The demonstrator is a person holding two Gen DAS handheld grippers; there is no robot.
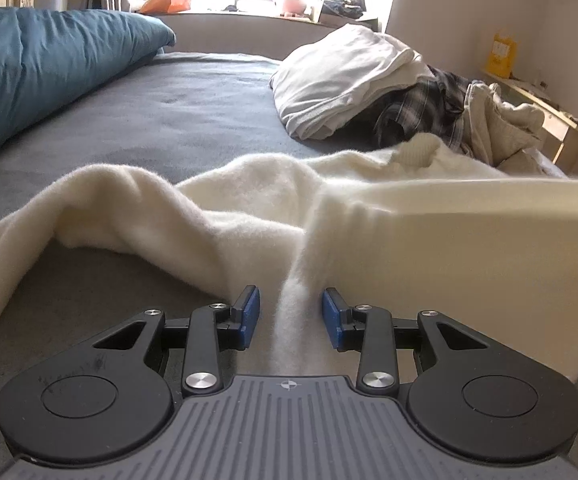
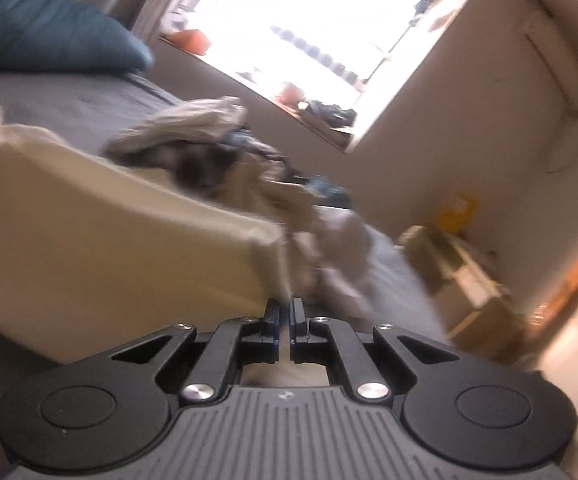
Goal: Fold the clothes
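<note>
- broad grey bed sheet [image 1: 193,112] spread across the mattress, serving as the folding surface; rumpled teal duvet [image 1: 49,64] bunched along its left side.
- heap of loose clothes [image 1: 441,112] at the far right of the bed: a white garment on top, a dark plaid piece under it, beige cloth beside; none of it lying in a neat stack, so by the look of it plenty left to fold.
- fluffy cream-white knitted sweater [image 1: 249,208] lying across the near part of the bed, near the heap's front edge; one sleeve trailing flat to the left, body rumpled, right portion lifted off the sheet into a taut, smooth panel.
- judged mid-fold on this one garment: part raised, part down, no finished rectangle visible; whether an opening-out or a fold-over, impossible to settle from here.
- soft, napped, thick fabric, ribbed at the collar; likely to sag and slide rather than hold a crease.
- left gripper [image 1: 291,312] low over the sheet, blue pads parted with a ridge of sweater running between them, gripping nothing as far as visible.
- right gripper [image 2: 285,320] tilted and blurred, jaws nearly closed, pinching the corner of the lifted sweater [image 2: 129,248] panel.
</note>
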